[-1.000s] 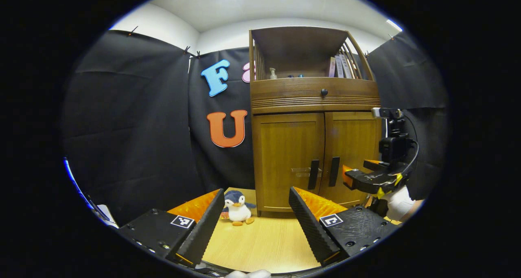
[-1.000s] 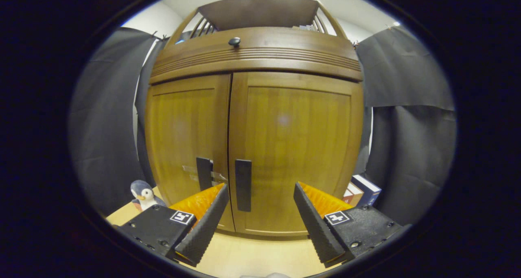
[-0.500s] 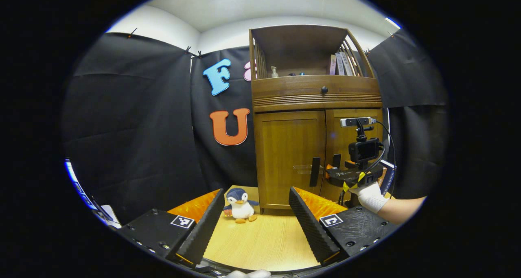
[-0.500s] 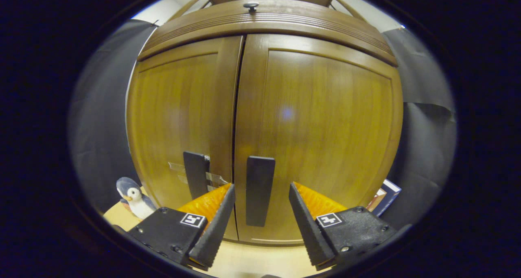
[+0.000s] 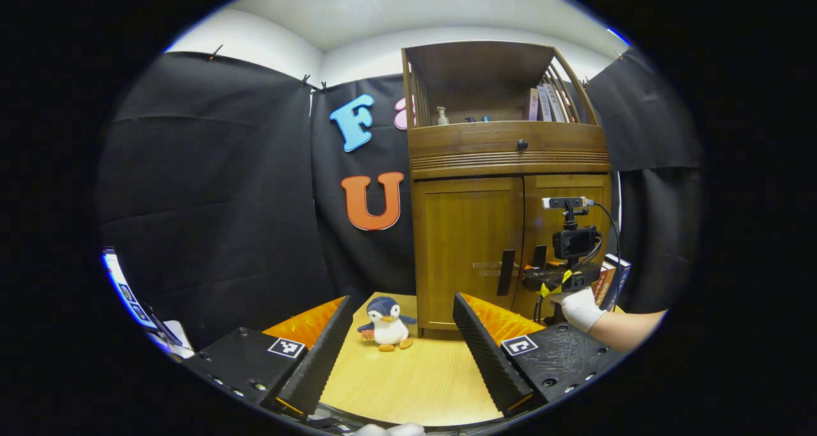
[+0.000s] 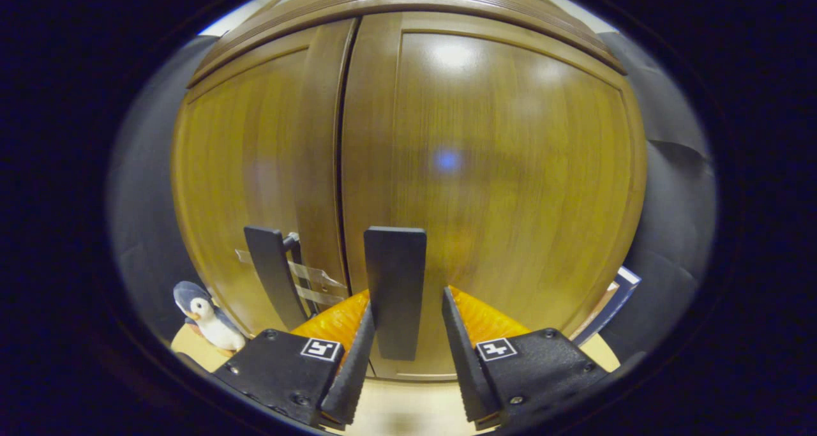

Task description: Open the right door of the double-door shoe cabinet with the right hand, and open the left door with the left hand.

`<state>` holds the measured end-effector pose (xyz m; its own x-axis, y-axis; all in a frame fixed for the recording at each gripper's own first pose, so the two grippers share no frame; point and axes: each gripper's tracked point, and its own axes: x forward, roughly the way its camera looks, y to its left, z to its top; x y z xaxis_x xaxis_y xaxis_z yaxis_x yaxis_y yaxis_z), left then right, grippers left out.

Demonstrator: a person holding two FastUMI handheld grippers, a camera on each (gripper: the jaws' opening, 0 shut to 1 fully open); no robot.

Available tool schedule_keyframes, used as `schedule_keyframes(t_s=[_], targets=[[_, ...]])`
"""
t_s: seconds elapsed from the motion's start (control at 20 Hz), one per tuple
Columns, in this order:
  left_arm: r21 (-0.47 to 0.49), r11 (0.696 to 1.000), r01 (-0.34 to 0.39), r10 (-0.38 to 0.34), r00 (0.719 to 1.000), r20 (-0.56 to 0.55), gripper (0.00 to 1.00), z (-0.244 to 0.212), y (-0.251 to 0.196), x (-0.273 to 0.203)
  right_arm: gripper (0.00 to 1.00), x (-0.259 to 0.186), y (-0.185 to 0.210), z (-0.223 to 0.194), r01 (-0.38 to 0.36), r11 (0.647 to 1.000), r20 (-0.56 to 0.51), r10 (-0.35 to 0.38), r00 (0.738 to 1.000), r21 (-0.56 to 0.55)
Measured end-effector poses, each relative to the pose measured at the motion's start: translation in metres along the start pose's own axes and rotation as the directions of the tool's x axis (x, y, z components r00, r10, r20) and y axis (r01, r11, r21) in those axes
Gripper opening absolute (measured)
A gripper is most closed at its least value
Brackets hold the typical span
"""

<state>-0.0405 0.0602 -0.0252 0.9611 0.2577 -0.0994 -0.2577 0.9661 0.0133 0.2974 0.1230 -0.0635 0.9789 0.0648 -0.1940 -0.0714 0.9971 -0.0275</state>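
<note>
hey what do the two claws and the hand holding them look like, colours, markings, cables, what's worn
Each claw, left and right, has two black ribbed wedge fingers backed in orange, on black plates bearing small square black-and-white markers. In the left gripper view, the right claw carries a black camera on a post with a bar-shaped sensor on top, a black cable and yellow tape; the hand holding it wears a white glove.

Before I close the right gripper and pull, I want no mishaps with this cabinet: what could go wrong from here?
1. The right gripper straddles the black bar handle of the right wooden door, but its fingers look not yet pressed on it; a shallow hold could slip off when pulled.
2. The stack of books beside the cabinet sits near the right door's hinge side; a wide swing might hit it.
3. The left door's black handle is close by, and could snag.
</note>
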Motion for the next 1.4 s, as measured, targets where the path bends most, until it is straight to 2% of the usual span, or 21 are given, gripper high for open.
schedule_keyframes(t_s=[0.05, 0.1, 0.15, 0.2, 0.3, 0.35, 0.45, 0.55, 0.6, 0.7, 1.1, 1.4], targets=[[-0.005, 1.0, -0.004, 0.004, 1.0, -0.003, 0.96, -0.001, 0.002, 0.0, 0.62, 0.0, 0.003, -0.001, -0.002, 1.0, 0.0, 0.002, 1.0, -0.001], [-0.008, 1.0, -0.007, 0.007, 1.0, -0.006, 0.96, -0.002, 0.003, 0.0, 0.52, 0.0, 0.006, 0.0, 0.003, 1.0, 0.007, -0.003, 1.0, -0.007], [-0.01, 1.0, -0.009, 0.009, 1.0, -0.007, 0.96, -0.003, 0.004, -0.001, 0.48, -0.002, 0.007, -0.001, 0.017, 1.0, 0.009, -0.017, 1.0, -0.014], [-0.011, 1.0, -0.011, 0.011, 1.0, -0.009, 0.96, -0.003, 0.006, -0.002, 0.4, 0.0, 0.007, -0.001, 0.024, 1.0, 0.01, -0.024, 1.0, -0.016], [-0.017, 1.0, -0.011, 0.011, 1.0, -0.006, 0.96, -0.004, 0.007, -0.001, 0.39, -0.001, 0.008, -0.001, 0.015, 1.0, 0.009, -0.015, 1.0, -0.01], [-0.022, 1.0, -0.01, 0.01, 1.0, -0.003, 1.0, -0.004, 0.007, -0.001, 0.38, 0.0, 0.007, -0.002, 0.007, 1.0, 0.007, -0.007, 1.0, -0.01], [-0.028, 1.0, -0.004, 0.004, 1.0, 0.008, 1.0, -0.003, 0.007, 0.0, 0.36, -0.001, 0.006, -0.003, -0.004, 1.0, 0.003, 0.004, 1.0, -0.016], [-0.034, 0.999, 0.005, -0.005, 1.0, 0.016, 0.95, -0.002, 0.006, -0.003, 0.36, -0.002, 0.006, -0.004, -0.006, 1.0, -0.004, 0.006, 1.0, -0.021], [-0.038, 0.999, 0.014, -0.013, 1.0, 0.02, 1.0, -0.001, 0.006, -0.004, 0.35, -0.004, 0.005, -0.004, -0.005, 1.0, -0.01, 0.005, 1.0, -0.022], [-0.039, 0.999, 0.026, -0.025, 0.999, 0.026, 0.96, -0.001, 0.005, -0.005, 0.35, -0.012, 0.004, -0.007, -0.012, 1.0, -0.016, 0.012, 1.0, -0.02], [-0.05, 0.995, 0.084, -0.083, 0.996, 0.026, 0.96, -0.001, -0.004, -0.014, 0.34, -0.07, -0.01, -0.027, -0.039, 0.999, -0.009, 0.039, 0.999, -0.038], [-0.041, 0.989, 0.139, -0.138, 0.99, 0.021, 0.95, -0.018, -0.021, -0.04, 0.33, -0.12, -0.04, -0.044, -0.044, 0.998, -0.002, 0.044, 0.999, -0.037]])
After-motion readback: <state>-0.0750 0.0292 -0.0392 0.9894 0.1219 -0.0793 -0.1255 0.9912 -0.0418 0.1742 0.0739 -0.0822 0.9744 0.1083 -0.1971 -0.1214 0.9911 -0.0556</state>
